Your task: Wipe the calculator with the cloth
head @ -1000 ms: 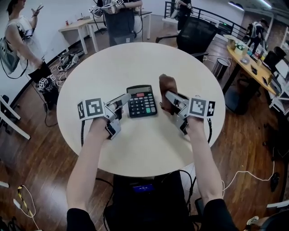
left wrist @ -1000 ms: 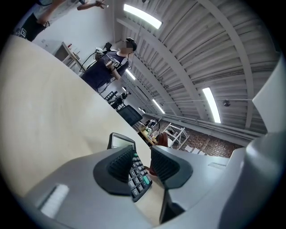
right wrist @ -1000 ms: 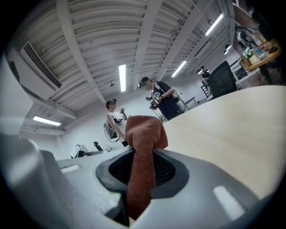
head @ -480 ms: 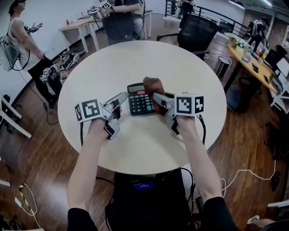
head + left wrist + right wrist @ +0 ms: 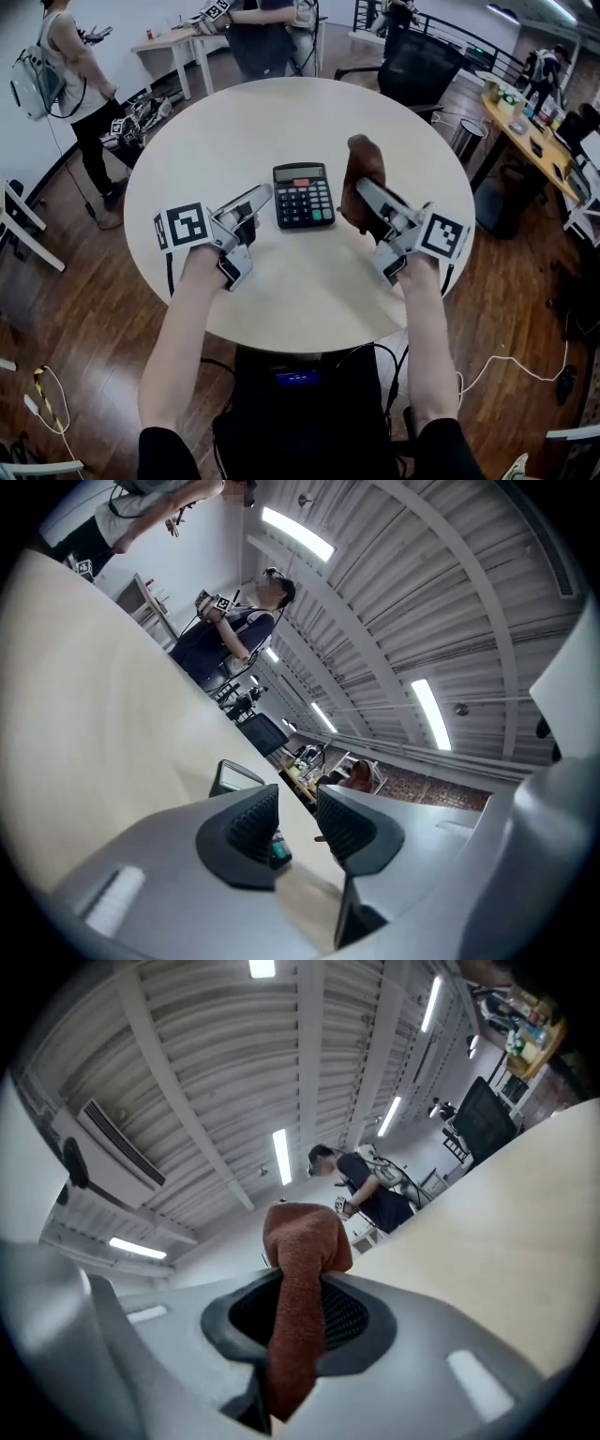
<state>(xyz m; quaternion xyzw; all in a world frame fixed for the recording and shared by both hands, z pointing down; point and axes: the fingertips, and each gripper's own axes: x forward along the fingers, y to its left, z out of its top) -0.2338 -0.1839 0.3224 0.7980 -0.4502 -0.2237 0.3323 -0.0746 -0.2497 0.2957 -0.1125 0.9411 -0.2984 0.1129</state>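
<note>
Though beside calculator (image 5: 304, 195), cloth (image 5: 362, 178) apart

The calculator (image 5: 303, 195) lies flat, face up, near the middle of the round pale worktop (image 5: 281, 122). It is black with a grey display strip along the edge toward 12 o'clock. Below the display are rows of dark keys, with a red key near the top and a green one at the lower right corner. It sits square, not tilted. At its 3 o'clock, just beside its right edge, is the cloth (image 5: 361, 164), a rust-brown terry rag. It is bunched into a thick fold and pinched in the right claw (image 5: 373, 199), its rounded end poking past the claw tips toward 12 o'clock.
</note>
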